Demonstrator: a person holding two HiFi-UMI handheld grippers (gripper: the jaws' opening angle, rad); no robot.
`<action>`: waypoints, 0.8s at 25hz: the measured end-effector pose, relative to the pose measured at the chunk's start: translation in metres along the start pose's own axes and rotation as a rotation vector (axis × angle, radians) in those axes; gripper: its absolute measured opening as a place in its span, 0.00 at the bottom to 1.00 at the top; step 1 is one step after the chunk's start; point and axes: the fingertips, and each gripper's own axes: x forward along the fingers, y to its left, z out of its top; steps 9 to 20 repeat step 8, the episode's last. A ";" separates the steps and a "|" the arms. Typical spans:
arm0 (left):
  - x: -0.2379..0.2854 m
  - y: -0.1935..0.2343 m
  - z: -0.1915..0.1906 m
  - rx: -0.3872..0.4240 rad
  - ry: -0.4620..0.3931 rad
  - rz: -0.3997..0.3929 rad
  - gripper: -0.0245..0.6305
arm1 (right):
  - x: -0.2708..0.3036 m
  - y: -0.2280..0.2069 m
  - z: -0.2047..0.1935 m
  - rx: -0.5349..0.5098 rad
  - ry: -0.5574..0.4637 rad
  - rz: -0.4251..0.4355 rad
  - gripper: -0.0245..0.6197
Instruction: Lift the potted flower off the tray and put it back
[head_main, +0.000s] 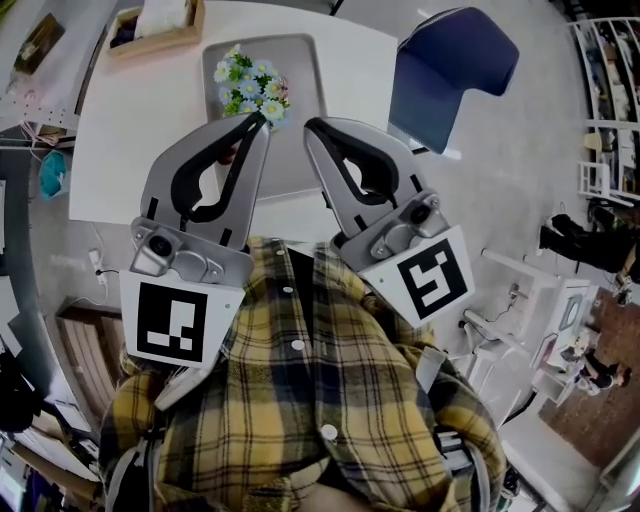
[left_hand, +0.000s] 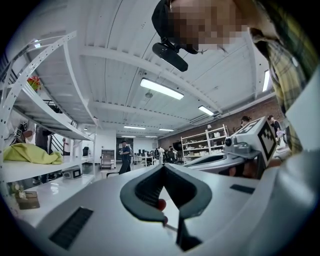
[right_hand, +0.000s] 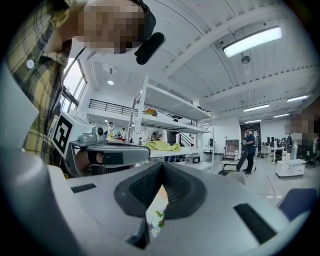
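Note:
The potted flower (head_main: 250, 85), a bunch of white and pale blue blooms with green leaves, stands on the grey tray (head_main: 300, 60) on the white table (head_main: 130, 140). Its pot is mostly hidden behind my left gripper. Both grippers are held close to my chest and point toward the table. The left gripper (head_main: 262, 120) is shut and empty, its tip just below the blooms in the picture. Beside it, the right gripper (head_main: 311, 126) is also shut and empty. In the right gripper view the shut jaws (right_hand: 161, 167) show a sliver of flowers (right_hand: 156, 220) through the slot below.
A wooden box (head_main: 155, 25) sits at the table's far left corner. A dark blue chair (head_main: 450, 70) stands at the table's right side. White shelving (right_hand: 165, 115) and a person walking (right_hand: 247, 147) are in the room beyond.

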 end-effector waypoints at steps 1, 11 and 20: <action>-0.001 0.001 0.000 0.001 0.001 0.004 0.05 | 0.000 0.000 0.000 -0.001 0.000 0.002 0.03; -0.005 0.005 0.004 0.004 0.008 0.027 0.05 | 0.003 0.003 0.005 -0.013 0.001 0.021 0.04; -0.005 0.005 0.004 0.004 0.008 0.027 0.05 | 0.003 0.003 0.005 -0.013 0.001 0.021 0.04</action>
